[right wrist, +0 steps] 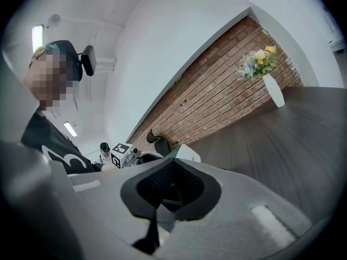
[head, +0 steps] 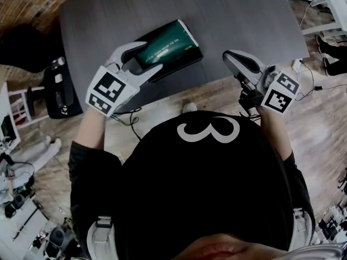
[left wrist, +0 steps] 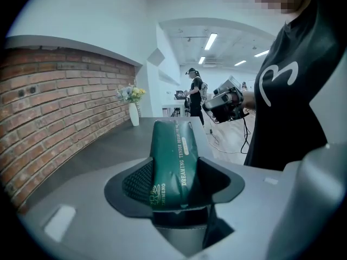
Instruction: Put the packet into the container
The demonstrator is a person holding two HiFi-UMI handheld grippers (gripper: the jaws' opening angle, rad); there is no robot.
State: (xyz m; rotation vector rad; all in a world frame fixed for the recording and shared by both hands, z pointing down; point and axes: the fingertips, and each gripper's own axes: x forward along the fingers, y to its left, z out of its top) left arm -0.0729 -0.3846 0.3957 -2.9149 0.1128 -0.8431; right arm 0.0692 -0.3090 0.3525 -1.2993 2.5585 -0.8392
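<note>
My left gripper (head: 147, 57) is shut on a dark green packet (head: 168, 45) at its near end. In the left gripper view the packet (left wrist: 173, 156) stands out lengthwise between the two pads. It is low over a black container (head: 184, 65), whose edge shows along the packet's near side on the grey table (head: 233, 15); I cannot tell if they touch. My right gripper (head: 232, 56) hangs by the table's front right edge, shut with nothing in it. In the right gripper view its pads (right wrist: 171, 191) meet.
A white vase of flowers (right wrist: 274, 88) stands at the table's far end by the brick wall (left wrist: 49, 118). A black chair (head: 59, 88) is left of the table. Cables (head: 310, 75) lie on the wooden floor at right. A person (left wrist: 195, 93) stands far back.
</note>
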